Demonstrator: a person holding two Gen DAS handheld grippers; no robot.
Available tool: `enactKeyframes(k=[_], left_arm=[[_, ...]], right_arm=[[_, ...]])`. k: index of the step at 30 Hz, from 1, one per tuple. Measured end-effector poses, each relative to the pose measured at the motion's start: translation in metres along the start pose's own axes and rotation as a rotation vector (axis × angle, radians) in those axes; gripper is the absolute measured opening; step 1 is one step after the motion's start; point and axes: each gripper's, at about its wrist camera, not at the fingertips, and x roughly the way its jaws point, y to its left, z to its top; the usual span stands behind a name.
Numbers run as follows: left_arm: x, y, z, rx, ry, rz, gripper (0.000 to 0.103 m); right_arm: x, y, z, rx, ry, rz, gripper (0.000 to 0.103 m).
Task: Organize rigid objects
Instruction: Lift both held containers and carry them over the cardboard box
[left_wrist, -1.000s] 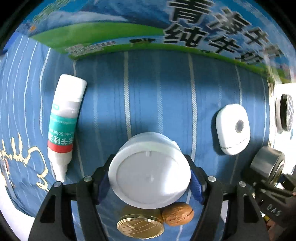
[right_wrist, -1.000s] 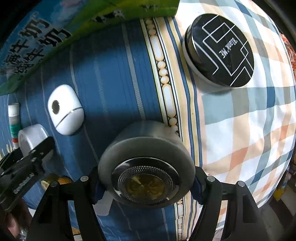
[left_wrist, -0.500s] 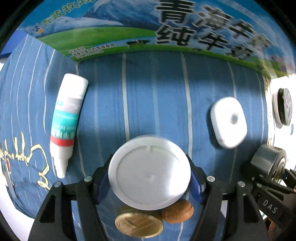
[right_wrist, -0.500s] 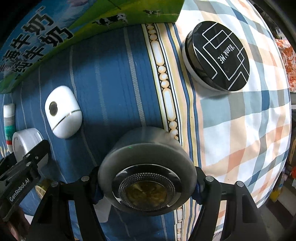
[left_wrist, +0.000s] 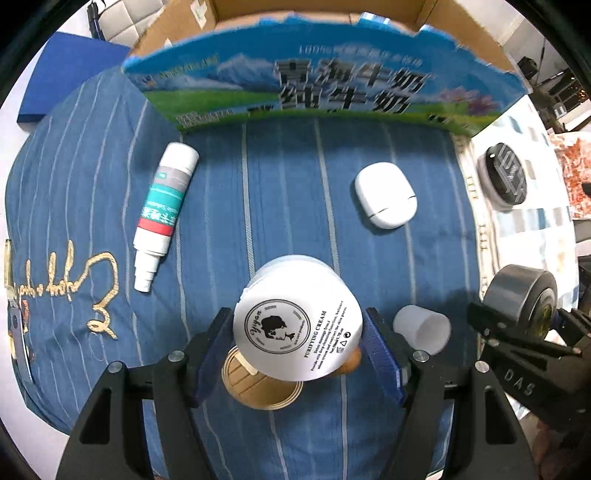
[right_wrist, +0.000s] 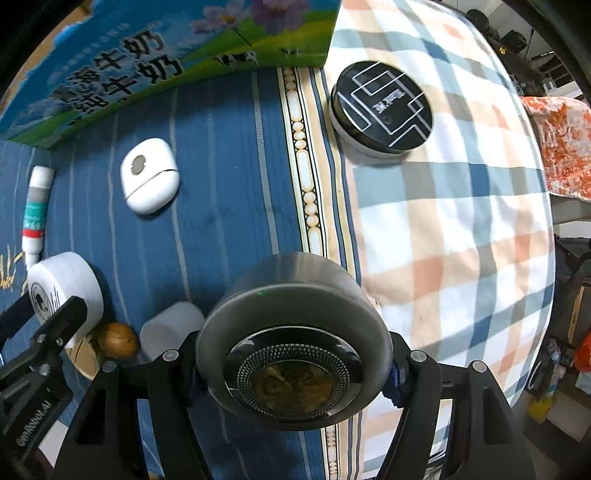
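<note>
Two grippers working above a blue striped cloth (left_wrist: 288, 192): left gripper (left_wrist: 297, 338) clamping a white cream jar (left_wrist: 297, 332), right gripper (right_wrist: 293, 363) gripping a grey round tin (right_wrist: 293, 354), both lifting clear of the cloth

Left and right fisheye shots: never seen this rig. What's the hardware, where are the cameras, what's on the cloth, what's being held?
There is no robot arm. A person holds a two-finger gripper in each hand, and each gripper carries a fisheye camera looking forward along its fingers.

In the left wrist view, the left gripper is shut on a white cream jar. In the right wrist view, the right gripper is shut on a grey round tin.

On the blue striped cloth lie a white tube, a white case, a small white cup, a walnut and a gold lid. A black round box rests on the plaid cloth. A printed milk carton stands behind.
</note>
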Motion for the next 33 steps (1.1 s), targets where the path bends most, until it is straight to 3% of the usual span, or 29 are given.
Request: enactKeyframes(k=[8,12,16,21,27,33], left_arm=[[-0.058,0.004,-0.015,0.032,-0.076,-0.018,0.067],[-0.078,-0.001,0.01,0.047,-0.117,-0.035,0.067],[-0.098,-0.003,0.024,0.061,-0.167,-0.059,0.067],[-0.124,-0.003,0.032,0.065,-0.223,-0.103,0.067],[-0.161,0.004,0.061,0.069,-0.284,-0.143,0.067],[-0.175,0.01,0.123,0.019,-0.298,-0.184,0.067]], right_arm=[[-0.036,-0.006,-0.027,-0.008,-0.071,0.039,0.073],[-0.058,-0.011,-0.036,-0.011,-0.112,0.064,0.073],[-0.123,0.006,-0.037,-0.007,-0.156,0.075,0.073],[-0.171,0.018,-0.044,-0.004,-0.208,0.105,0.073],[-0.232,0.025,-0.029,0.002,-0.287,0.159,0.073],[-0.258,0.02,0.025,-0.003,-0.322,0.211,0.073]])
